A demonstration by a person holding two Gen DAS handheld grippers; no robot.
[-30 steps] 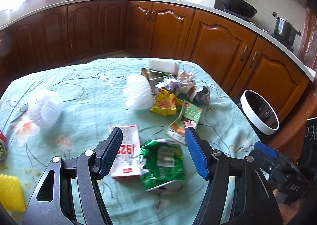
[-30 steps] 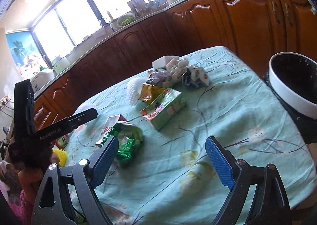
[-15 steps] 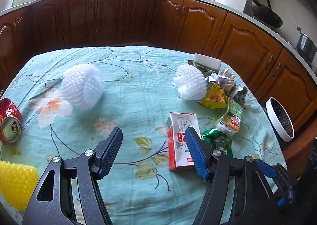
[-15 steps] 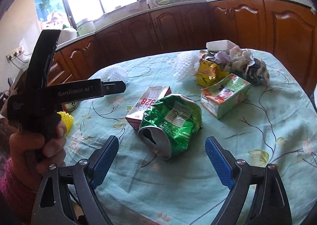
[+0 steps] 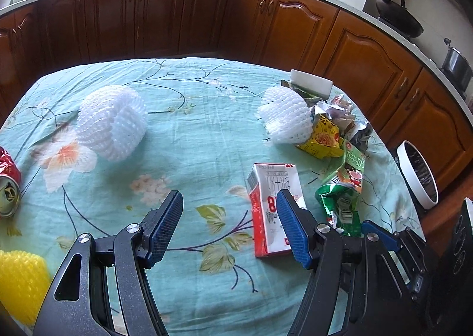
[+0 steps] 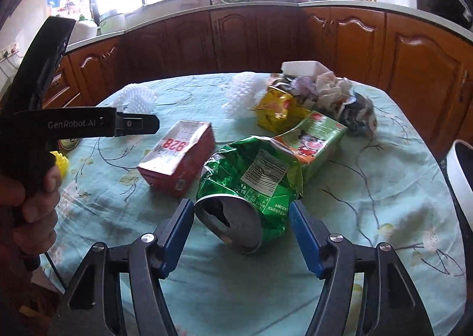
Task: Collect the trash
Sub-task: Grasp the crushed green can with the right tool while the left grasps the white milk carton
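A crushed green can [image 6: 251, 185] lies on the teal floral tablecloth [image 6: 369, 188]; it also shows in the left wrist view [image 5: 340, 206]. My right gripper [image 6: 241, 235] is open, its blue pads on either side of the can's near end, not closed on it. My left gripper [image 5: 229, 229] is open and empty over the cloth. A red and white milk carton [image 5: 273, 203] lies partly behind its right finger. The carton also shows in the right wrist view [image 6: 177, 158].
Two white foam fruit nets [image 5: 113, 126] [image 5: 285, 118], a red can [image 5: 9, 185] and a yellow net [image 5: 20, 280] lie on the table. A pile of wrappers [image 6: 310, 105] sits at the far side. A white-rimmed bin [image 5: 416, 173] stands beside the table's right edge.
My right gripper has moved in on the green can, which now sits between its pads. My left gripper has swung left, away from the can and past the carton.
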